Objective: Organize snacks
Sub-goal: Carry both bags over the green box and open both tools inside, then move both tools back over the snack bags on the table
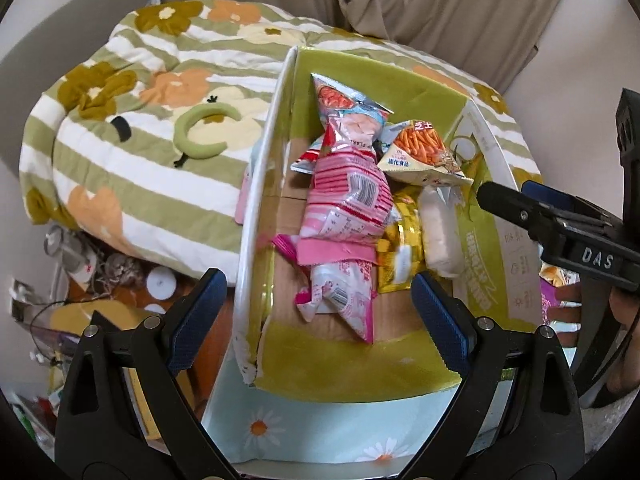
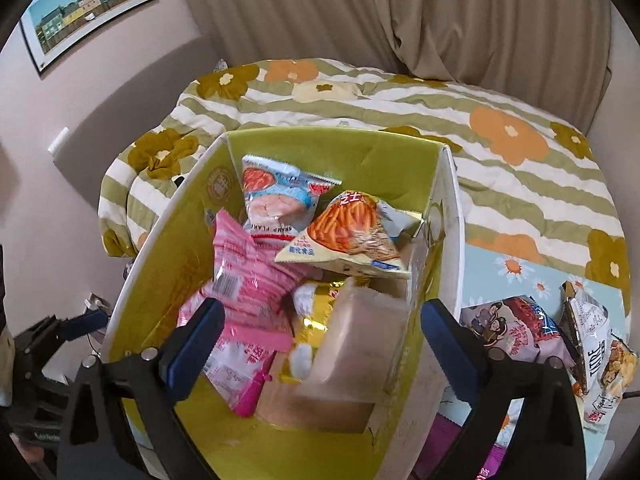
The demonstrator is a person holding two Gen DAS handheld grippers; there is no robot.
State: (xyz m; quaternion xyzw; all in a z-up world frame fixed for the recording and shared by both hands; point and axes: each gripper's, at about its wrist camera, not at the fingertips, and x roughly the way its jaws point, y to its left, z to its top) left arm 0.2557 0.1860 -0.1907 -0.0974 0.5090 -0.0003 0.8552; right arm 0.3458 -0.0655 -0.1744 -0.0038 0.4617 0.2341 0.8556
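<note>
A yellow-green cardboard box [image 1: 352, 364] [image 2: 208, 248] lies open on the bed and holds several snack packs: a pink pack [image 1: 348, 208] [image 2: 244, 280], a shrimp-flake bag [image 1: 348, 112] [image 2: 276, 196], an orange-stick bag [image 1: 424, 152] [image 2: 348, 236], a gold pack [image 1: 400, 256] and a pale wrapped bar [image 1: 440, 232] [image 2: 360, 336]. My left gripper [image 1: 320, 312] is open and empty above the box's near end. My right gripper [image 2: 324, 344] is open and empty over the box; it also shows at the right in the left wrist view [image 1: 532, 208].
Loose snack bags [image 2: 516, 332] [image 2: 600, 364] lie on a daisy-print sheet [image 2: 516, 268] right of the box. A green striped floral quilt [image 1: 140, 140] [image 2: 500, 120] lies behind. Clutter [image 1: 100, 280] sits on the floor at left. Curtains [image 2: 400, 16] hang behind.
</note>
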